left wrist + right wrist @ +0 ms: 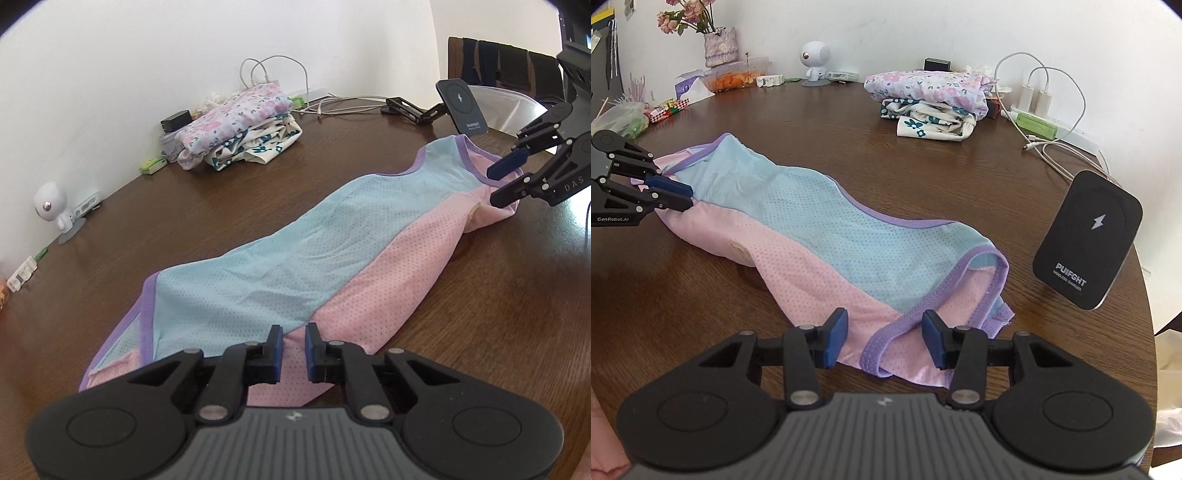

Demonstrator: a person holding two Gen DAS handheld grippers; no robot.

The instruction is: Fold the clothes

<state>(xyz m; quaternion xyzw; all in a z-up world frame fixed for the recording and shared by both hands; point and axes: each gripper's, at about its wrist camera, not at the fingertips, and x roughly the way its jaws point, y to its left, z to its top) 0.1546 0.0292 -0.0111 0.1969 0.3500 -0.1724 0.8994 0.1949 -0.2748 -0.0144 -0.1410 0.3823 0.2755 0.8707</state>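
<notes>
Garment is a thin mesh top, blue and pink panels with purple binding, lying lengthwise on the brown table, already doubled along its length by the look of the layered edges, one end at each gripper. Left gripper sits low over the pink end with its jaws slightly apart; from the right wrist view the pads look nearly together right at the fabric edge, but I can't tell if cloth is actually pinched. Right gripper is spread wide, straddling the purple-bound edge at the opposite end, nothing clamped. Handling guess: very light, fully limp, no stiffness to carry a fold, so any lifted end will sag and drag the rest. The mesh looks slick enough to slide on the wood rather than bunch. The purple binding is the thickest, least stretchy part, so it's the best bite point; grab through both layers at the corners of each end, not mid-panel, or only the top layer peels up. Keep lifts low and both ends level to avoid skew. Not fragile, though pads could snag the holes. The stack of folded clothes sits beyond the garment, toward the wall, with a charger stand just beside the garment's right-gripper end
</notes>
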